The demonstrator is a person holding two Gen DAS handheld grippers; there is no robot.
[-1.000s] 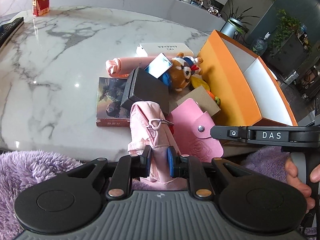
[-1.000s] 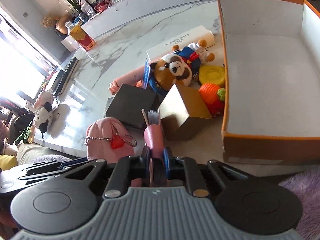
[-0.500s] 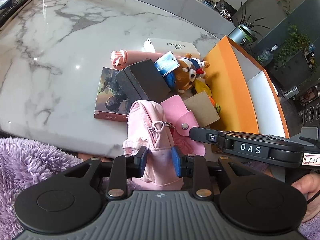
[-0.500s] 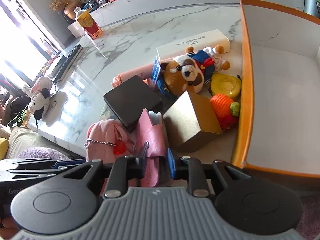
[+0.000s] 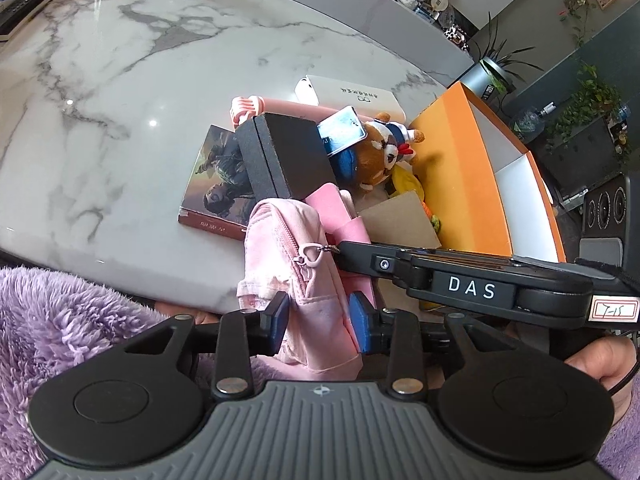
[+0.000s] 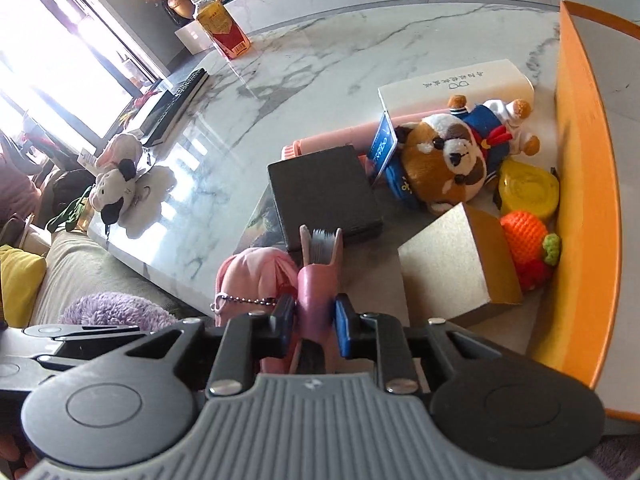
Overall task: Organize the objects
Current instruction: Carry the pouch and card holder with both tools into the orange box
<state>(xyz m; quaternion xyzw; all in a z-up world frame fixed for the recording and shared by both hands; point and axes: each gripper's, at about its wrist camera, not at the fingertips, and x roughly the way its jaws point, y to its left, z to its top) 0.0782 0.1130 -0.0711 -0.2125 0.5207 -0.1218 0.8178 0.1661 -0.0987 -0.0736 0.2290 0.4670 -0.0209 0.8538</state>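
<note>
My left gripper [image 5: 318,320] is shut on a soft pink zip pouch [image 5: 294,264], held at the near table edge; the pouch also shows in the right wrist view [image 6: 256,276]. My right gripper [image 6: 310,326] is shut on a pink card wallet [image 6: 318,276], held on edge just right of the pouch; the wallet shows in the left wrist view [image 5: 340,216]. Behind lie a black box [image 6: 324,196], a gold box [image 6: 456,260], a plush dog [image 6: 444,160], a book [image 5: 216,184] and an open orange box [image 6: 588,200].
A white case [image 6: 456,84], a pink tube [image 6: 332,140], a yellow tin [image 6: 528,192] and a knitted carrot [image 6: 528,248] lie by the orange box. A drink carton [image 6: 222,30], remotes [image 6: 176,100] and a plush cow [image 6: 116,184] sit on the marble table [image 5: 120,80]. A purple fleece [image 5: 60,320] is near.
Both grippers have lifted and drawn back toward the near edge. The pink pouch and the pink wallet came up off the table with them, the wallet turned from flat to on edge.
</note>
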